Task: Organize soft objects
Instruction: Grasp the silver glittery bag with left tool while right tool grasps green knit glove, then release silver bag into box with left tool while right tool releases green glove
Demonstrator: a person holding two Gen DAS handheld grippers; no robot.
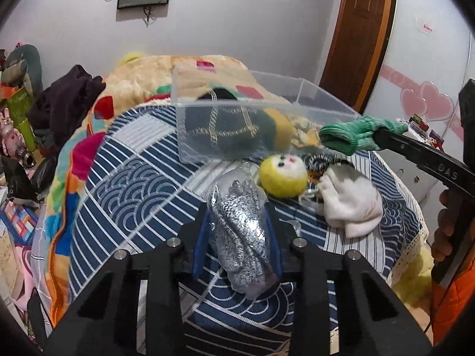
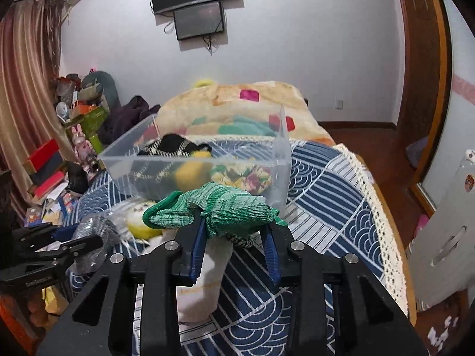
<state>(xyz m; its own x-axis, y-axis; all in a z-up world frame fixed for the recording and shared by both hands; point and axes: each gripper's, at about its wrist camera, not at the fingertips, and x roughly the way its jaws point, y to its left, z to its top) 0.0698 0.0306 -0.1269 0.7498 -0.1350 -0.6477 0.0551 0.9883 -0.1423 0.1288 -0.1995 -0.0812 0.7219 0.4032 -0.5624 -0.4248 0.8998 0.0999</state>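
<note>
Several soft items already lie in the clear bin (image 2: 196, 163) on the bed (image 2: 326, 184). Right claw (image 2: 234, 237) clamps a green glove (image 2: 219, 210); left claw (image 1: 237, 237) clamps a silver glove (image 1: 246, 225). Yellow plush (image 1: 282, 175) and white sock (image 1: 350, 201) remain outside.

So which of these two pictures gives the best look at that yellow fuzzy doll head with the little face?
The left wrist view. There the yellow doll head lies in the open on the patterned bedspread, face visible. In the right wrist view it is mostly hidden behind the green glove that the right claw holds.
</note>
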